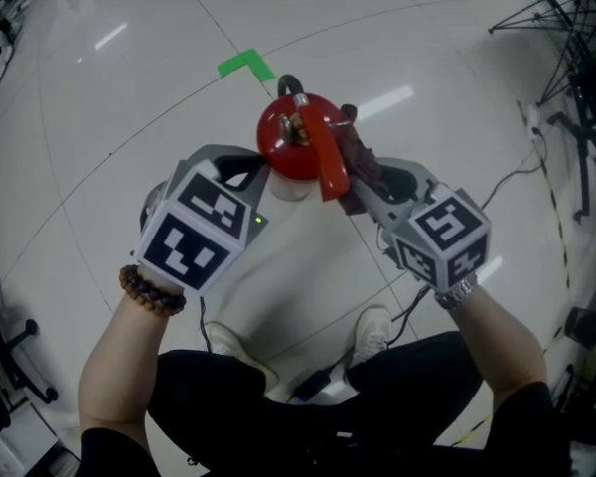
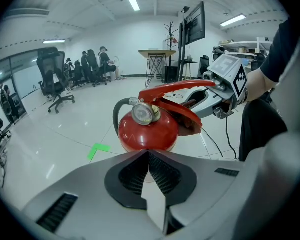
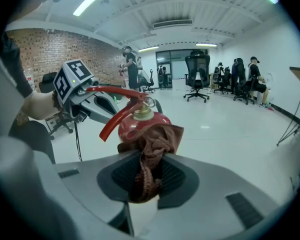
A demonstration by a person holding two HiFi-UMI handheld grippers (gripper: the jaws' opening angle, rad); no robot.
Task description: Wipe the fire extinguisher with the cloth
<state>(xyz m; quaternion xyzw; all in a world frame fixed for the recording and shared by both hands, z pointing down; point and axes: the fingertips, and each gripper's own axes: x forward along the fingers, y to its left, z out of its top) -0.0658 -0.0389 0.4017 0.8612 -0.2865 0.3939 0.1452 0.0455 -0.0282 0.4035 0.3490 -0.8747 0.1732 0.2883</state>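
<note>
Down on the glossy pale floor [image 1: 99,167], the fire extinguisher [image 1: 296,142] stands upright just this side of a green tape corner [image 1: 246,66], and we see it from above with a gripper on either side. The left gripper [image 1: 263,179] has its fingers clenched on nothing, their tips meeting low against the red body; we cannot tell whether they touch it. The right gripper [image 1: 356,195] has its fingers grasping the cloth [image 1: 363,157], a brown, crumpled rag bunched between the pads and pressed onto the side of the red dome.

In the way of the dome are the extinguisher's own parts: the long red lever [image 1: 328,165] lies across the top and hangs over the cloth side, a black hose [image 2: 119,111] curls off the far side, and a pull ring [image 3: 149,102] sits at the brass neck.

Around us, a black cable [image 1: 507,182] trails over the floor on the right toward a dark stand [image 1: 566,38]. Office chairs [image 2: 55,76] line the far wall with people nearby, beside a tall table [image 2: 157,59] and a screen on a pole [image 2: 195,24]. A brick wall [image 3: 45,49] closes the other side.

As for writing, the marker cubes [image 1: 194,232] carry only black-and-white square patterns, and the pressure gauge [image 2: 141,113] is too small to read.
</note>
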